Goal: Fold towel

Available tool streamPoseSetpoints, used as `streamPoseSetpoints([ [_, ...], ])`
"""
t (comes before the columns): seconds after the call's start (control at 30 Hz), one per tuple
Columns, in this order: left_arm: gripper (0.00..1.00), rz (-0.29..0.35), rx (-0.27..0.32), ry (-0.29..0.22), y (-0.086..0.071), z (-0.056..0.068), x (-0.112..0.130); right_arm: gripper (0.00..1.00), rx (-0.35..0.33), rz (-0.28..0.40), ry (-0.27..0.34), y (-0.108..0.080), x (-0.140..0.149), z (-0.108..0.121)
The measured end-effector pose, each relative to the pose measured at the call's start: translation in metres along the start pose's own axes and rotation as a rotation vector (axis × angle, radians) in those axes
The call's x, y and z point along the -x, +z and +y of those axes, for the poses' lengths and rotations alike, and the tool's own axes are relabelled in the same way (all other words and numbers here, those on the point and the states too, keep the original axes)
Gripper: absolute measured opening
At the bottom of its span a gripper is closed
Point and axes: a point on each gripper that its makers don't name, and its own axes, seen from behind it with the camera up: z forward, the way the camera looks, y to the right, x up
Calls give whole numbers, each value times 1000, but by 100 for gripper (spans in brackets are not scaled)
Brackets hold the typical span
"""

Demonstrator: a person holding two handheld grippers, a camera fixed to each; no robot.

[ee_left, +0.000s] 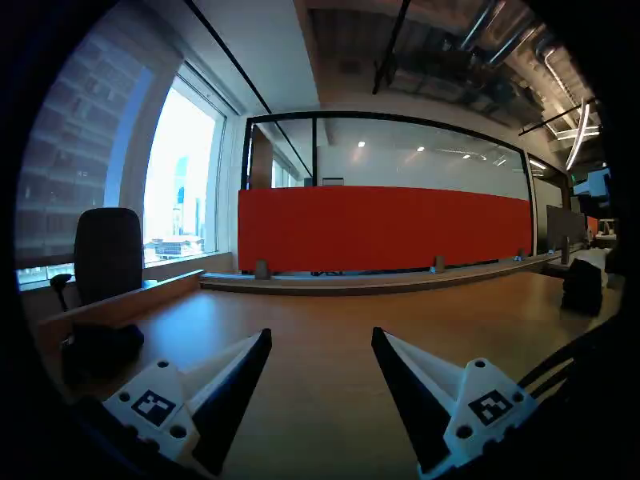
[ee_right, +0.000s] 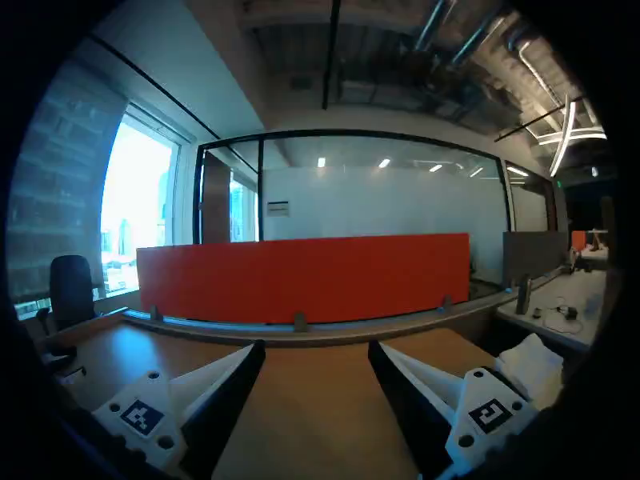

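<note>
Open-plan office, pipes and ducts bare overhead, daylight pouring through the window (ee_left: 180,184) on the left.

Straight to the towel (ee_right: 532,364), seen in the right gripper view: white, soft, bunched into a lumpy heap with layered folds. Parked at the far right edge of the tabletop (ee_right: 312,416), just beside the right-hand finger's white mount; touching or apart, cannot tell. Long axis and heading impossible to call, too crumpled and partly cut off at the view's edge.

Next out, the right gripper (ee_right: 316,346): black wedge-shaped fingers (ee_right: 228,392) spread well apart, nothing between them, hovering low over the wood. White plastic mounts behind, each with a square black-and-white marker (ee_right: 142,418).

Over to the left gripper (ee_left: 320,332) in its own view: same story, fingers parted, tips tapering to sharp points, gripping nothing, bare tabletop beneath.

Tabletop itself smooth, warm wood tone, faint sheen, gently curved far edge. Dark shapeless bundle (ee_left: 100,348) on its left side, too dim to identify. Another dark blocky object (ee_left: 582,284) at far right in the left gripper view, unclear what.

Beyond that, a long matte orange-red divider panel (ee_right: 304,276) standing upright along the back edge. Black-framed glass wall (ee_right: 384,192) behind it. Black high-backed office chair (ee_left: 108,252) by the window.
</note>
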Motion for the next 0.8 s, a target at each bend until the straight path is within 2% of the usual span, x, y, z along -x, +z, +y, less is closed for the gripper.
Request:
streamPoseSetpoints([
  [0.37, 93, 0, 0, 0, 1, 0, 0, 100, 2, 11, -22, 0, 14, 2],
  [0.57, 93, 0, 0, 0, 1, 1, 0, 100, 7, 7, -49, 0, 34, 7],
  [0.8, 93, 0, 0, 1, 1, 0, 0, 99, 8, 3, -32, 0, 62, 16],
])
